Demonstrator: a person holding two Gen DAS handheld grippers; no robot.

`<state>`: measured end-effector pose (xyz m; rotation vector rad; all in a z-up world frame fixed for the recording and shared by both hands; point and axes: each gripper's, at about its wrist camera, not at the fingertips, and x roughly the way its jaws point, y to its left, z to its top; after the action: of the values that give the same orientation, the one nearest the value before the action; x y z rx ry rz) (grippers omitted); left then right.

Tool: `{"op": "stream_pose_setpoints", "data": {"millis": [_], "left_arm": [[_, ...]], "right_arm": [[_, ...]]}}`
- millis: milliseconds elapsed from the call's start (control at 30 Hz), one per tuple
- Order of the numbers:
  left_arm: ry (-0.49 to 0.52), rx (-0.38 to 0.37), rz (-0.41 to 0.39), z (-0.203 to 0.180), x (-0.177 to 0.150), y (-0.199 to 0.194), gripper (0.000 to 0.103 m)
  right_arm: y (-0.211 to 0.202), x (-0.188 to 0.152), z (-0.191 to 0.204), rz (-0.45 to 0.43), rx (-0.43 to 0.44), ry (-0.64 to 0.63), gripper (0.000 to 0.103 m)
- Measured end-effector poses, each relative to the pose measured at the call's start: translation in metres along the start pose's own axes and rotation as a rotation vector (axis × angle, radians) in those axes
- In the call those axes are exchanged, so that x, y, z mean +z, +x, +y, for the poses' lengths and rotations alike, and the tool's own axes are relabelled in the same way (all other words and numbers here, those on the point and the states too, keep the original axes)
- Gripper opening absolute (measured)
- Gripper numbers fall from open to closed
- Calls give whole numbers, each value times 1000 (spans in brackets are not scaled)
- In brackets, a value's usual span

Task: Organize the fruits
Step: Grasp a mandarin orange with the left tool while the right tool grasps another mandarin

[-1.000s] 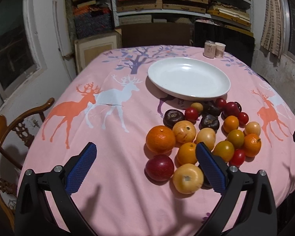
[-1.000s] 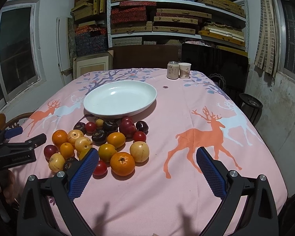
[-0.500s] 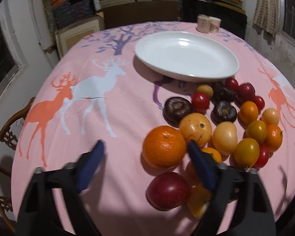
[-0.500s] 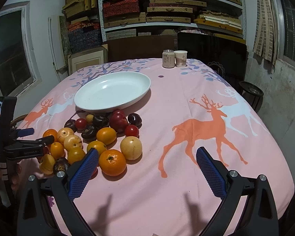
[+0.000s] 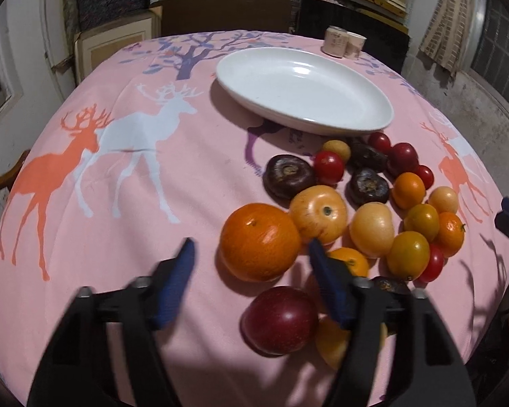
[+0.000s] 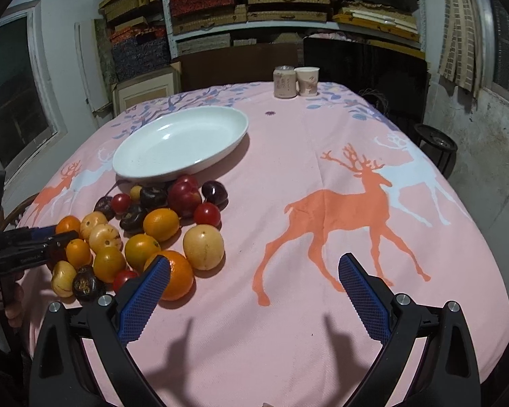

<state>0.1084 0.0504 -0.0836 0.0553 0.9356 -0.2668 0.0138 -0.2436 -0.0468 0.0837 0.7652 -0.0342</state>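
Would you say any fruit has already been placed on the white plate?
No, the white plate shows only bare glaze inside, and all the fruit, such as the large orange, lies on the tablecloth beside it.

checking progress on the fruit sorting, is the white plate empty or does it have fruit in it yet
Empty. The white oval ceramic plate shows only bare glossy surface in both views; the pile of mixed fruit lies on the pink tablecloth beside it.
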Motion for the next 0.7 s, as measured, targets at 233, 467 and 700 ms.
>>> {"op": "stream_pose_setpoints", "data": {"millis": [233, 467, 700], "left_arm": [[9, -97, -31, -2, -1, 3, 48], [-39, -133, -94, 5, -8, -25, 46], [-3, -116, -119, -5, -10, -46, 46]], "right_arm": [[17, 0, 25, 39, 23, -109, 99], [26, 7, 30, 129, 137, -65, 98], [44, -7, 57, 203, 149, -174, 76]]}}
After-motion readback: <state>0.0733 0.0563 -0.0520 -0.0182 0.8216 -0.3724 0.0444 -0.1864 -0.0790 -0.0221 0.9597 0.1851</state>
